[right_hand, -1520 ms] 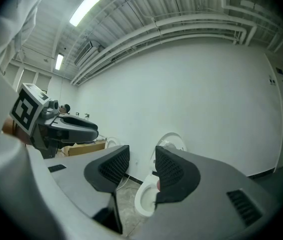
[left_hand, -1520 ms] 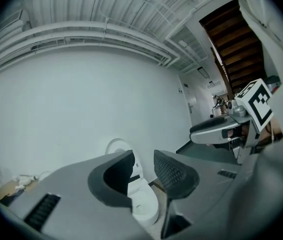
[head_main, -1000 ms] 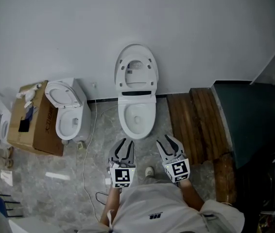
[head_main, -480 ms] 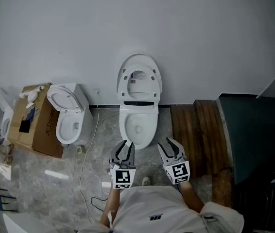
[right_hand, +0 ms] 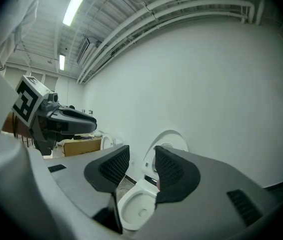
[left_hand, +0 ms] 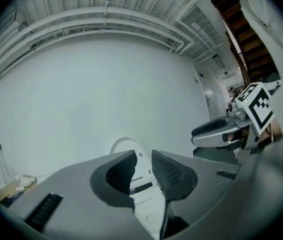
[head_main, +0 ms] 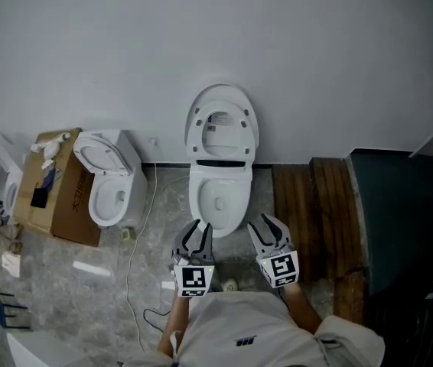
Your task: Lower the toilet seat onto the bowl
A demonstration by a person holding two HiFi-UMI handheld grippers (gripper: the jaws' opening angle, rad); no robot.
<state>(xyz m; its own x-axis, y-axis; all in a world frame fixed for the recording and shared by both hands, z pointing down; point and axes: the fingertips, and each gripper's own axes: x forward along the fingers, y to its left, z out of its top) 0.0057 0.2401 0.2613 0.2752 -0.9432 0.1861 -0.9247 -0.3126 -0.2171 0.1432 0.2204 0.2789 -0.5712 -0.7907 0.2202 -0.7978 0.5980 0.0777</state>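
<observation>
My head cam sits high and looks almost straight down at the floor [head_main: 109,289]. The toilet [head_main: 218,197] is mid-frame against the wall [head_main: 216,37], and the left gripper [head_main: 199,228] and right gripper [head_main: 267,222] are near the bottom edge. Both gripper cams ride low, near the toilet, facing that wall. All three views share the toilet, and each gripper cam catches the other gripper.

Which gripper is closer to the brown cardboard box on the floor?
Left. The left gripper is in front of the middle toilet, with the cardboard box off to its left; the right gripper is farther right, beside the wooden boards.
</observation>
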